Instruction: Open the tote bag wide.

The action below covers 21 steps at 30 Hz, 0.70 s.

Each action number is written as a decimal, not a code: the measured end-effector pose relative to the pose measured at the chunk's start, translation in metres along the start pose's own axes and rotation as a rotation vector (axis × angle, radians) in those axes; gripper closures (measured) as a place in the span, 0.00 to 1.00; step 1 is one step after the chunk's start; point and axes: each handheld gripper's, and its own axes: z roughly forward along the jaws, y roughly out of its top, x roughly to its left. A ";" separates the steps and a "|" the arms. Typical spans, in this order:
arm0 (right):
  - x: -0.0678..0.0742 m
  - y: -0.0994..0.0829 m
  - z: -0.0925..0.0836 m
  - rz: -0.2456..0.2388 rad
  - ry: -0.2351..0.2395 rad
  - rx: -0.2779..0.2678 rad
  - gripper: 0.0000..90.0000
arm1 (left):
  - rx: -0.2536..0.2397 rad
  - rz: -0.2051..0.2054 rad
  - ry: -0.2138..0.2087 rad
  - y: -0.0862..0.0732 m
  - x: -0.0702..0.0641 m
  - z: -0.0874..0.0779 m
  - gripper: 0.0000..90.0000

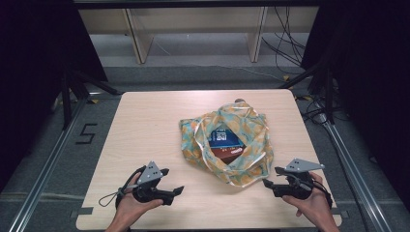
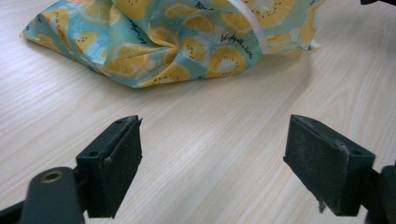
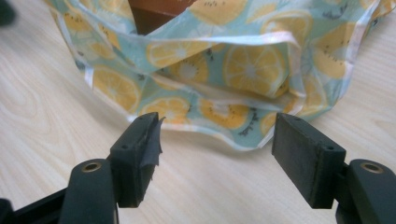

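Note:
A cloth bag (image 1: 227, 140) printed with orange slices on teal lies open on the middle of the wooden table (image 1: 145, 125). Inside it I see a blue box (image 1: 223, 137) and a dark red one (image 1: 227, 153). My left gripper (image 1: 172, 181) rests at the near left of the table, open and empty, apart from the bag (image 2: 177, 42). My right gripper (image 1: 270, 176) sits at the near right, open and empty, its jaws just short of the bag's near edge (image 3: 219, 88). In each gripper view the two black jaws stand wide with bare wood between them.
The table's front edge (image 1: 208, 226) runs close under both hands. Beyond the far edge are wooden shelf legs (image 1: 138, 38) and loose cables (image 1: 285, 43) on the floor. Metal rails (image 1: 53, 154) flank the table on both sides.

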 end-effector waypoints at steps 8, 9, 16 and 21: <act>0.004 -0.010 0.001 -0.019 0.003 0.005 0.35 | 0.013 -0.042 -0.009 -0.013 -0.003 0.003 0.19; 0.003 -0.011 0.001 -0.032 0.004 0.003 0.35 | 0.023 -0.032 -0.001 -0.015 -0.003 0.003 0.19; 0.008 -0.022 -0.002 -0.026 0.001 0.024 0.32 | 0.019 -0.022 0.026 -0.022 -0.007 0.004 0.19; 0.011 -0.032 -0.006 -0.037 0.000 0.028 0.31 | 0.053 -0.008 0.027 -0.027 -0.011 0.005 0.19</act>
